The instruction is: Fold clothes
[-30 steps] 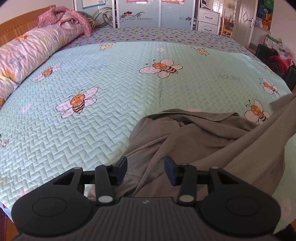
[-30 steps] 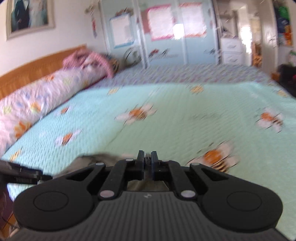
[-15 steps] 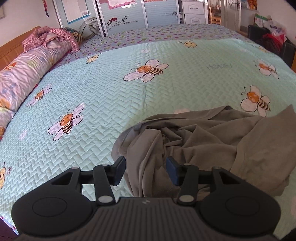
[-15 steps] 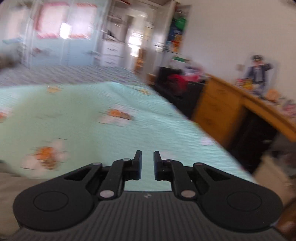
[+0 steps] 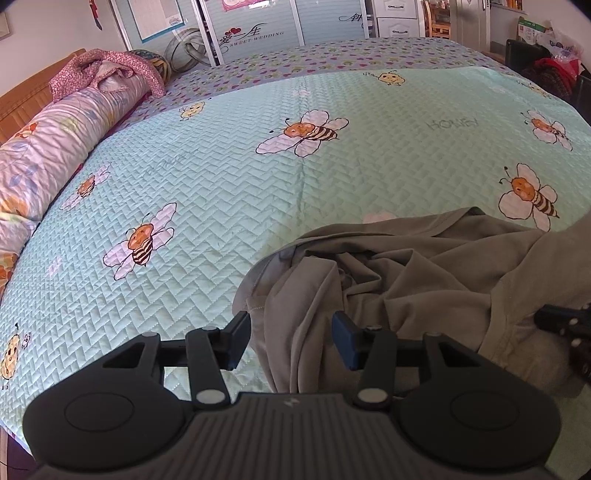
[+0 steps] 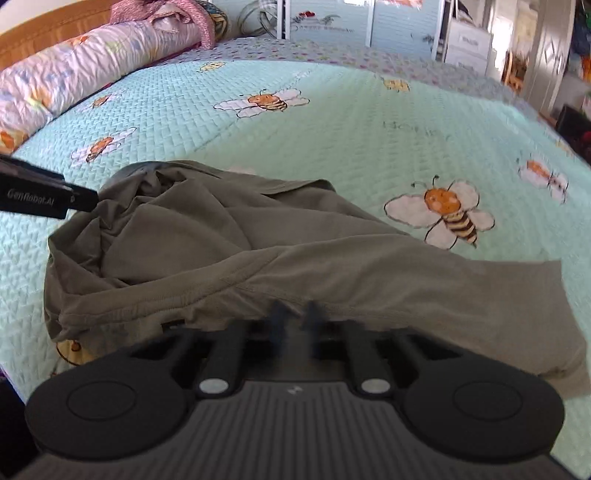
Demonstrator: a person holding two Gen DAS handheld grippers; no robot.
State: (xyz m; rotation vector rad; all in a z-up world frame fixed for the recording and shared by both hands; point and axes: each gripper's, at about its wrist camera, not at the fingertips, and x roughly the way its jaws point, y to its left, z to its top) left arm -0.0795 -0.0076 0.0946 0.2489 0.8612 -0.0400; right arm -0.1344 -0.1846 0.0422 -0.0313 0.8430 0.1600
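Note:
A crumpled olive-grey garment (image 5: 406, 280) lies on the mint bee-print quilt (image 5: 258, 184) near the bed's front edge; it also shows in the right wrist view (image 6: 258, 251). My left gripper (image 5: 291, 338) is open, its fingers apart over the garment's left folds, holding nothing. My right gripper (image 6: 295, 317) is blurred, its fingers a small gap apart at the garment's near hem; no cloth shows between them. The left gripper's tip (image 6: 44, 197) shows at the garment's left side in the right wrist view.
A rolled floral duvet (image 5: 48, 147) and a pink cloth (image 5: 107, 70) lie along the wooden headboard at left. A wardrobe (image 5: 258, 26) stands beyond the bed. Dark furniture and bags (image 5: 550, 70) are at the far right.
The right gripper opened from shut, swung away to the right, then came back down over the garment's near hem. The left gripper stayed open and backed off slightly; the garment dropped onto the bed.

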